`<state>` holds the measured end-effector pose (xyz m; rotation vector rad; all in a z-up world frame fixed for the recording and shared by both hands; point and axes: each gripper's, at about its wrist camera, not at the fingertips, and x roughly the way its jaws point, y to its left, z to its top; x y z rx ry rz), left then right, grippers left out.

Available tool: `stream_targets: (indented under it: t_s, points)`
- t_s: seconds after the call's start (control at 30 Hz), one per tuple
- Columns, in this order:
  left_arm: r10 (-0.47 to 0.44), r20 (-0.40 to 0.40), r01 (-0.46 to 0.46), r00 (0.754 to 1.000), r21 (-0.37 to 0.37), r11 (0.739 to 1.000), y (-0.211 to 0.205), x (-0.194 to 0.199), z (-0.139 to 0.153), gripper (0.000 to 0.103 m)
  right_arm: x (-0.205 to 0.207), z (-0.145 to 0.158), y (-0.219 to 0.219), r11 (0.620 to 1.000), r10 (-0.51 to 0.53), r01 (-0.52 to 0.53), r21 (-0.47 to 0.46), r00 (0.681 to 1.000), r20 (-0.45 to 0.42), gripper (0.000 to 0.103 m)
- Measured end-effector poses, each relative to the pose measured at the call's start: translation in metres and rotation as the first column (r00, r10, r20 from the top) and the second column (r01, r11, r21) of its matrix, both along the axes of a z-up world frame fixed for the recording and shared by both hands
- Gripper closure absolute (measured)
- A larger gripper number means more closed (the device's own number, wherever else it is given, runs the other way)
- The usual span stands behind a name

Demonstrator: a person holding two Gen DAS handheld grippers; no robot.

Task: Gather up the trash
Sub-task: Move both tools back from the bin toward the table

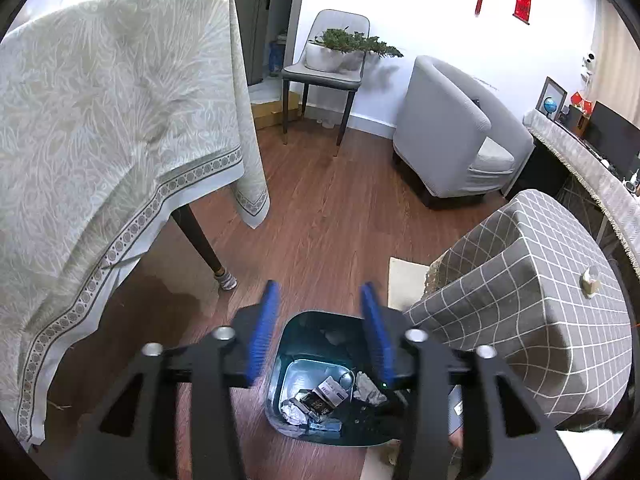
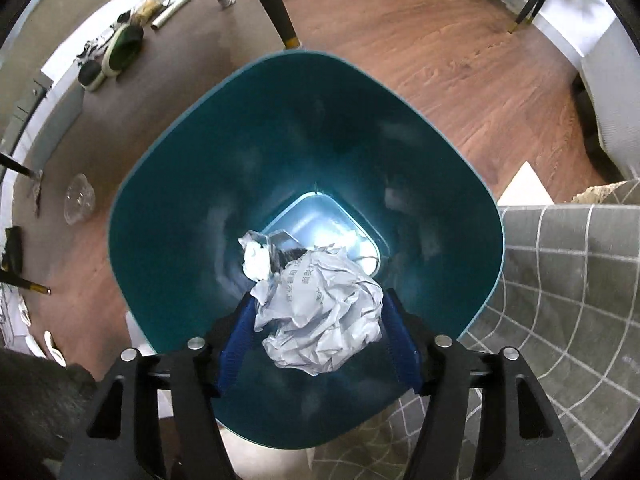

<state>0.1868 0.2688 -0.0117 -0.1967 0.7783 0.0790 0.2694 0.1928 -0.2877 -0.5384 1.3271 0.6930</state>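
Right wrist view: I've got the right gripper (image 2: 320,320) over the teal bin (image 2: 168,240) at frame centre, pads clamped on a crumpled paper ball (image 2: 320,320). Left gripper (image 1: 320,320) jaws apart, empty, bin at bottom centre.

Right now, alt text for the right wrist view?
The right gripper points straight down into a teal trash bin, with a crumpled ball of printed paper between its blue fingers. More crumpled trash lies at the bin's bottom, wood floor surrounds it, and a grey checked cloth sits to the right.
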Motion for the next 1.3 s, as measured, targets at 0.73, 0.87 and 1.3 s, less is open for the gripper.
stream_targets:
  t_s: [0.73,0.87,1.3]
  points:
    - [-0.013,0.062,0.009,0.998,0.068,0.998,-0.033,0.016,0.027,0.029,-0.004,0.077,-0.025,0.981,-0.021,-0.003,0.193,0.993,0.119,0.028]
    - [-0.022,0.081,0.015,0.996,0.083,0.996,-0.04,0.018,0.033,0.022,-0.006,0.111,-0.032,0.964,-0.046,-0.003,0.267,0.983,0.178,0.028]
    - [-0.038,0.277,-0.011,0.96,0.173,0.985,-0.065,-0.024,0.074,0.006,-0.015,0.222,-0.094,0.906,-0.206,-0.005,0.424,0.869,0.449,0.036]
